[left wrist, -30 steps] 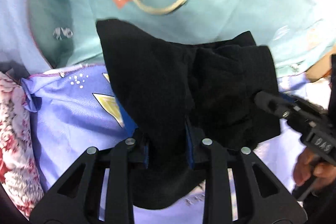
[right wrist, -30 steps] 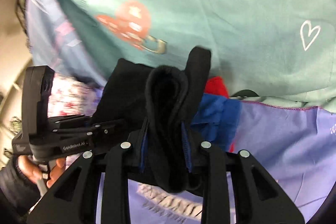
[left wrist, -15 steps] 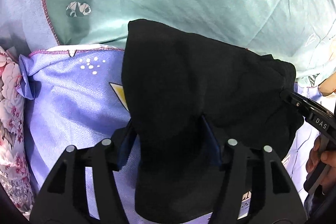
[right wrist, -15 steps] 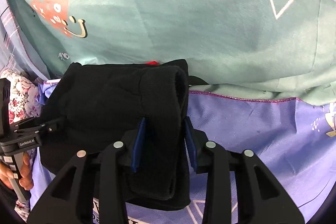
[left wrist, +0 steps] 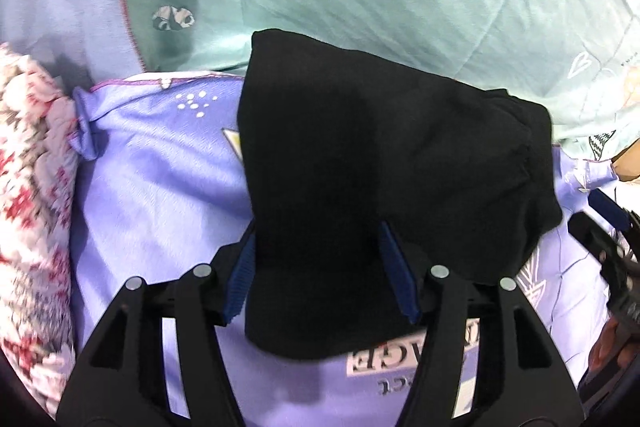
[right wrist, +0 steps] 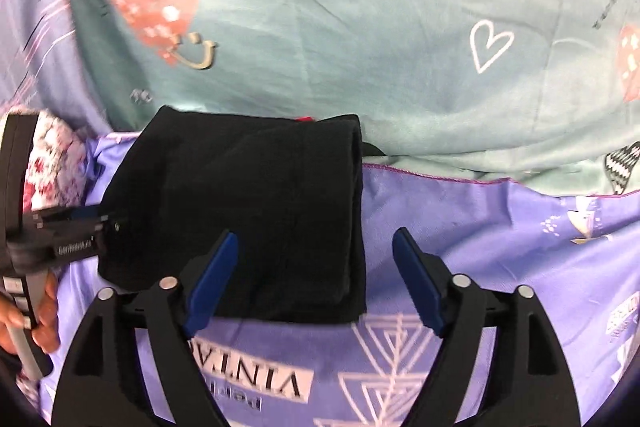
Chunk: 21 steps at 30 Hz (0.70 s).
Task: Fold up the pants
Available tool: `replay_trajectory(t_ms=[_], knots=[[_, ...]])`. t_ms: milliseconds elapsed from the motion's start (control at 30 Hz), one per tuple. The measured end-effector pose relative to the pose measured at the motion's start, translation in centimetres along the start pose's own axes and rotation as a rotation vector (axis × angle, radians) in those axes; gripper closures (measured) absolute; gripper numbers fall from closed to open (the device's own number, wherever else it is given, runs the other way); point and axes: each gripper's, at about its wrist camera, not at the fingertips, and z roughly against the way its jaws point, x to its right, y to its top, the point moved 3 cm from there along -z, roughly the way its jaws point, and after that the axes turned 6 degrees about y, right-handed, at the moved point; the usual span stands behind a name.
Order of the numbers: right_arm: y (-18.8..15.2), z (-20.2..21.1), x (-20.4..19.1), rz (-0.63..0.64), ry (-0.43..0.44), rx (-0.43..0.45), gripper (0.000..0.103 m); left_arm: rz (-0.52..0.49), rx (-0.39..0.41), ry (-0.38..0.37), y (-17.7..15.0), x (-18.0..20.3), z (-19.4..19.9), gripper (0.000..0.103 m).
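Observation:
The black pants lie folded in a flat block on the lilac sheet, their far edge over the teal quilt. My left gripper straddles the block's near left part. Its blue pads stand wide beside the cloth, not pinching it. In the right wrist view the pants have their right folded edge between the jaws of my right gripper. Those jaws are opening and its pads stand clear of the cloth. The left gripper shows at the block's left edge.
A teal quilt with heart prints covers the far side. The lilac printed sheet spreads near and right. A floral cloth lies at the left. Something red peeks from behind the pants. A hand holds the left gripper's handle.
Both grippers were shut on bunched folds of the pants. Their jaws have spread and let the cloth go. The pants have gone from hanging bunched to lying flat on the sheet.

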Motion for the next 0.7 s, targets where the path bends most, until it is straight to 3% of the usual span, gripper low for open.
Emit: replay_trajectory(t_ms=[33, 133, 400, 700], knots=[[-0.6, 0.7, -0.2, 0.006, -0.004, 0.01, 0.019, 0.0, 0.007, 0.001, -0.6, 0.0, 0.8, 0.039], [-2.8, 3.0, -1.2, -0.003, 0.002, 0.033, 0.019, 0.007, 0.033, 0.001, -2.6, 0.3, 3.6, 0.014], [-9.7, 7.8, -3.6, -0.071, 0.027, 0.036, 0.019, -0.008, 0.055, -0.008, -7.8, 1.0, 9.2, 0.007], [-12.2, 13.8, -6.0, -0.088, 0.009, 0.106, 0.012, -0.003, 0.094, -0.002, -12.4, 0.8, 15.7, 0.003]])
